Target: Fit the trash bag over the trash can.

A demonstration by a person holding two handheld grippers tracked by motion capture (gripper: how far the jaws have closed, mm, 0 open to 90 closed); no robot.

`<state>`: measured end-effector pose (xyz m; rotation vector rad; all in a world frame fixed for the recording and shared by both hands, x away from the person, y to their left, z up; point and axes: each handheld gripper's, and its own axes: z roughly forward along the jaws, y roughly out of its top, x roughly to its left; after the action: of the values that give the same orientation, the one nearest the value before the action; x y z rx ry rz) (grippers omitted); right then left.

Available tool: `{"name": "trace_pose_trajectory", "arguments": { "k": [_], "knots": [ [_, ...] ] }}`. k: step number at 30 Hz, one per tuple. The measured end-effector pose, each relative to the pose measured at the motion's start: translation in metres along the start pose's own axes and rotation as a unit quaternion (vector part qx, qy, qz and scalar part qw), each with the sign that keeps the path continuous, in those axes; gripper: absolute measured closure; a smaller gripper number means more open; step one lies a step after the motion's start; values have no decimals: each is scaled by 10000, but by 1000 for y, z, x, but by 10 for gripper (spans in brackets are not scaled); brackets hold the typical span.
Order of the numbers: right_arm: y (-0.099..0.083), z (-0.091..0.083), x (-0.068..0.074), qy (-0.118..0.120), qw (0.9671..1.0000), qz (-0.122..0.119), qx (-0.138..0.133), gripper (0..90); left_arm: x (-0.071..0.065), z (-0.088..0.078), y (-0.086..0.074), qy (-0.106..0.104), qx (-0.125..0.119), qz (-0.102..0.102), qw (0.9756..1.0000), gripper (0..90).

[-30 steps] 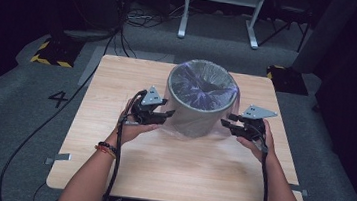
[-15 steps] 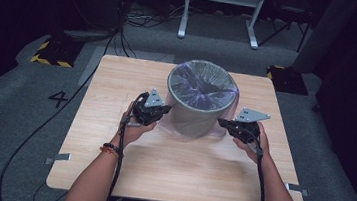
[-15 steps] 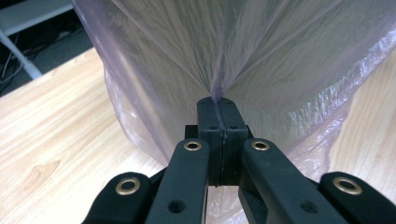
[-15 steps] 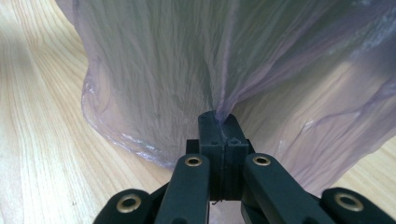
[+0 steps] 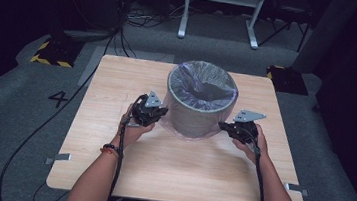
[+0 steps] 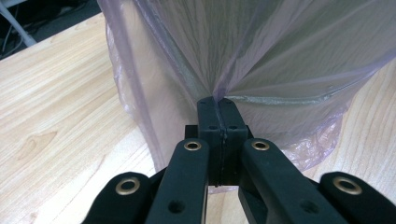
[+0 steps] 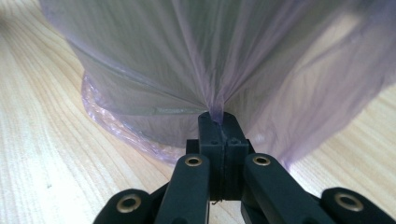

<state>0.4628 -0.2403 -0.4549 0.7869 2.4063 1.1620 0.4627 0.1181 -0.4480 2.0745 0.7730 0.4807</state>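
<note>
Step in hand: fitting the purple bag (image 5: 203,85) over the grey bin (image 5: 196,113), skirt pinched low on both sides; likely pulling the film down toward the base.
Left claw (image 6: 217,112): clenched on a pleat of the bag, film fanning up and out from the tips; seen from above at 9 o'clock of the bin (image 5: 161,113), low by the wall, hand behind it.
Bin: upright on the tabletop (image 5: 117,89), a little toward 12 o'clock from centre, mouth lined with the bag, loose film bunched around the foot.
Bag in the left claw view (image 6: 261,51): draped over the bin wall, hem crumpled on the wood just past the tips.
Right claw (image 7: 218,120): clenched on another pleat of the bag (image 7: 196,51), folds radiating from the grip; from above at 3 o'clock of the bin (image 5: 224,127), near the base.
Next move, as judged: even downward or outward pull from both sides, gentle enough to avoid tearing thin film or tipping the bin.
</note>
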Motion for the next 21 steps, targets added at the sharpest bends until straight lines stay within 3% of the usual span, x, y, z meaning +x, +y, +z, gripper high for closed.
{"name": "trace_pose_trajectory", "arguments": {
  "k": [6, 9, 14, 18, 21],
  "knots": [
    [-2, 3, -2, -24, 10000, 72, 38, 900, -1, 2, 0, 38, 56, -22, 10000, 863],
    [-2, 3, -2, -81, 9999, 113, 60, 868, -1, -1, 0, -8, -38, -135, 9999, 675],
    [-3, -1, -4, -67, 9997, 220, -59, 810, -5, -9, 1, 205, -48, -133, 9997, 389],
    [-3, -5, -5, -50, 9996, 243, -102, 774, -7, -17, 1, 99, -146, -199, 9996, 245],
    [-4, -5, -6, -55, 9996, 257, -87, 690, -10, -23, -1, 42, -246, -178, 9995, 209]
  ]
}}
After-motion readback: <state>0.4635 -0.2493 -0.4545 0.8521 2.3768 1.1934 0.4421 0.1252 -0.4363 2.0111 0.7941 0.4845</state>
